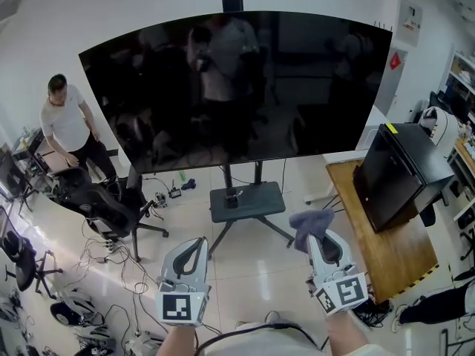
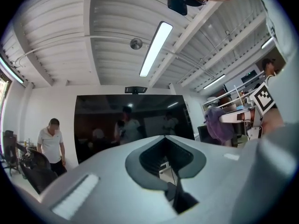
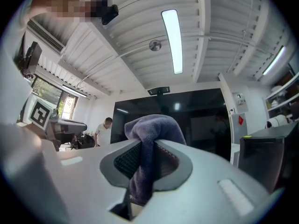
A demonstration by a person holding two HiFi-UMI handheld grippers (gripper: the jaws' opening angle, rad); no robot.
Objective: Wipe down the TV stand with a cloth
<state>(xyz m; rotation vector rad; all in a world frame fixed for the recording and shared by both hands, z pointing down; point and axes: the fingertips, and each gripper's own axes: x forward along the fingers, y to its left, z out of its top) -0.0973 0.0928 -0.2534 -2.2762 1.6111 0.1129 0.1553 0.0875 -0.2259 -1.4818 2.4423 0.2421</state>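
Head view: cloth in right claw

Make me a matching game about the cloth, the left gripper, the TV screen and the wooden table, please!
Things:
1. cloth
2. left gripper
3. TV screen
4. wooden table

What fits:
A. dark, showing only reflections
B. jaws together, nothing between them
C. pinched in the right gripper
D. at the right, with a black box on it

Pairs: 1-C, 2-B, 3-A, 4-D
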